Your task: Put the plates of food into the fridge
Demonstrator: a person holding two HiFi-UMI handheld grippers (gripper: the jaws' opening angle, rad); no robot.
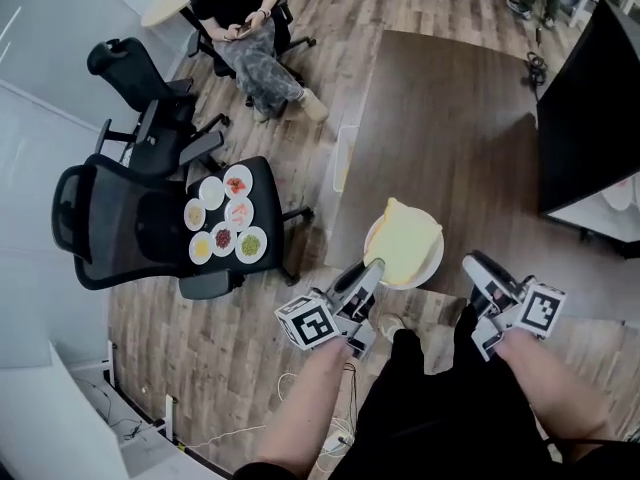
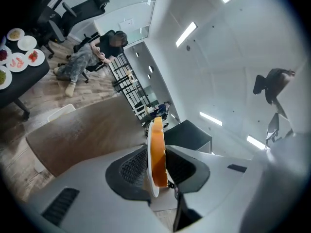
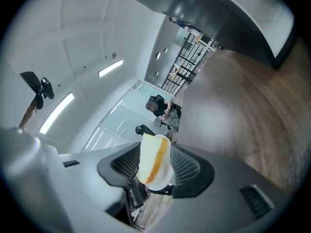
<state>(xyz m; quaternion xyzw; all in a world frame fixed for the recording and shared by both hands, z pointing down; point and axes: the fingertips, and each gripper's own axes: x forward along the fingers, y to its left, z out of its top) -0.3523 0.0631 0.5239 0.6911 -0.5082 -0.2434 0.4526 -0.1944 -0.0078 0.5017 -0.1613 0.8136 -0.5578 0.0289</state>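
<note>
A white plate of pale yellow food (image 1: 405, 243) hangs level above the brown rug, in front of me. My left gripper (image 1: 375, 268) is shut on its near rim. In the left gripper view the plate (image 2: 156, 149) stands edge-on between the two pads, orange at the rim. My right gripper (image 1: 470, 263) is just right of the plate and apart from it, jaws open with nothing in them. In the right gripper view the same plate (image 3: 154, 157) shows beyond the open jaws of my right gripper (image 3: 155, 178). Several more small plates of food (image 1: 228, 218) lie on a black chair seat at the left.
A black office chair (image 1: 110, 218) bears the small plates; another black chair (image 1: 150, 98) stands behind it. A person (image 1: 245, 28) sits at the far left. A tall black cabinet (image 1: 590, 108) stands at the right. A brown rug (image 1: 450, 138) covers the wooden floor ahead.
</note>
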